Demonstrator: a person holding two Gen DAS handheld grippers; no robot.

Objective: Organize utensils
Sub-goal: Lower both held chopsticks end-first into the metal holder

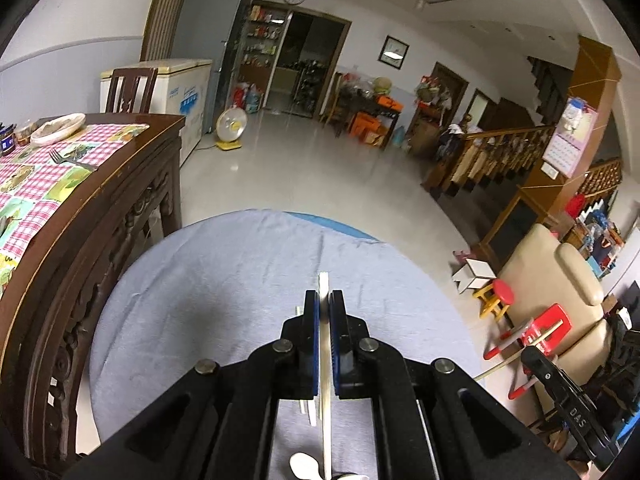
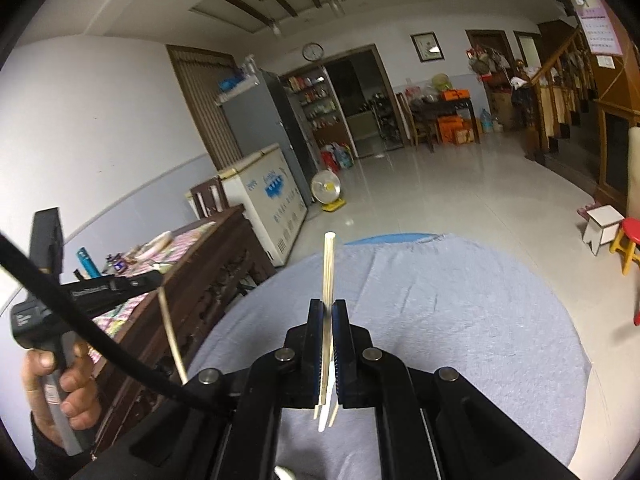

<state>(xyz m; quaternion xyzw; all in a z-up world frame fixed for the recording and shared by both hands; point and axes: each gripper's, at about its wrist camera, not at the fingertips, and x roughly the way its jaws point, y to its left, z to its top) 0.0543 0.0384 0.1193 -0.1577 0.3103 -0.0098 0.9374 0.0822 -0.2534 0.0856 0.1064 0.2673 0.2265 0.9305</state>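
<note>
So both grippers are clamped shut on chopsticks above the round bench (image 1: 192, 300), which is covered in a light blue cloth. The left gripper (image 1: 324, 304) pinches a pale chopstick (image 1: 323, 284) between its blue-padded fingers (image 1: 311, 320), with the stick poking out a bit past the tips and running back under the body. The right gripper (image 2: 330, 312) holds what looks like a bundle of chopsticks (image 2: 329, 264), sticking up well past the fingertips at a slight tilt; the lower ends splay out below the jaws, so probably two or three, hard to count. In the right wrist view the person's left hand (image 2: 60, 384) grips the other tool's handle off to the left, and its chopstick shows there as a thin curved line. A white spoon (image 1: 304, 466) lies on the cloth right below the left gripper. A dark wooden side table (image 1: 120, 184) with a checked cloth, a fork (image 1: 68, 160) and a plate (image 1: 58, 128) stands just beside the bench.
</note>
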